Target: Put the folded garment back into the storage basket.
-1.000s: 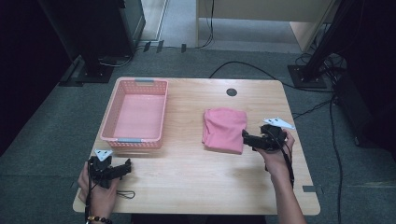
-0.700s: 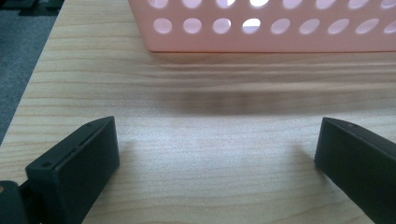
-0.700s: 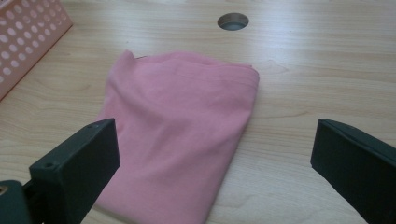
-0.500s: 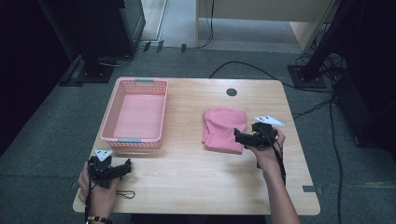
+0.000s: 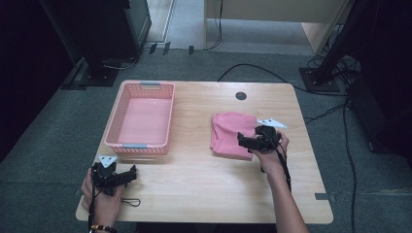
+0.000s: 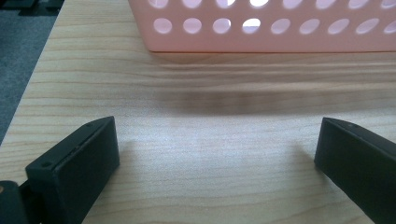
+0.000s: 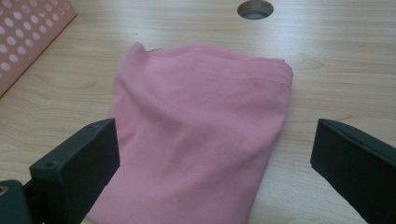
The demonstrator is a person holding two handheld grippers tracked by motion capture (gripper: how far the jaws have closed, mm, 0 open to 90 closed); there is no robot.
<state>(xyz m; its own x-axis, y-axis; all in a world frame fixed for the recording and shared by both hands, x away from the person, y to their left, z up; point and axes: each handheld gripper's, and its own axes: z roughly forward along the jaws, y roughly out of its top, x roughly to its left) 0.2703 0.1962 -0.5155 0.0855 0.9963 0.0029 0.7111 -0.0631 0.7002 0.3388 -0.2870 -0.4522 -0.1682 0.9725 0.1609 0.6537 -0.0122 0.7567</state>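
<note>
A wooden surface (image 5: 194,189) is seen from above, with a person's forearms entering from the near edge. The right hand (image 5: 270,154) is stretched forward over the right half of the surface, and the right claw (image 5: 241,141) is held low, aimed leftward at the near right edge of a folded pink cloth (image 5: 232,134). In the right gripper view its jaws are spread wide, one to each side of the cloth (image 7: 196,135), with nothing pinched between them; whether the jaws touch the fabric cannot be told.

The cloth lies flat, right of the middle of the surface, well apart from a pink perforated basket (image 5: 142,118) on the left half. The cloth's long axis runs from the near edge toward the far edge, and a stitched hem can be seen along its far end, which points toward a round cable hole (image 5: 241,95) in the surface.

The left hand (image 5: 103,198) is kept back at the near left corner. The left claw (image 5: 132,173) is spread wide above bare wood, near the basket's wall (image 6: 261,28).
</note>
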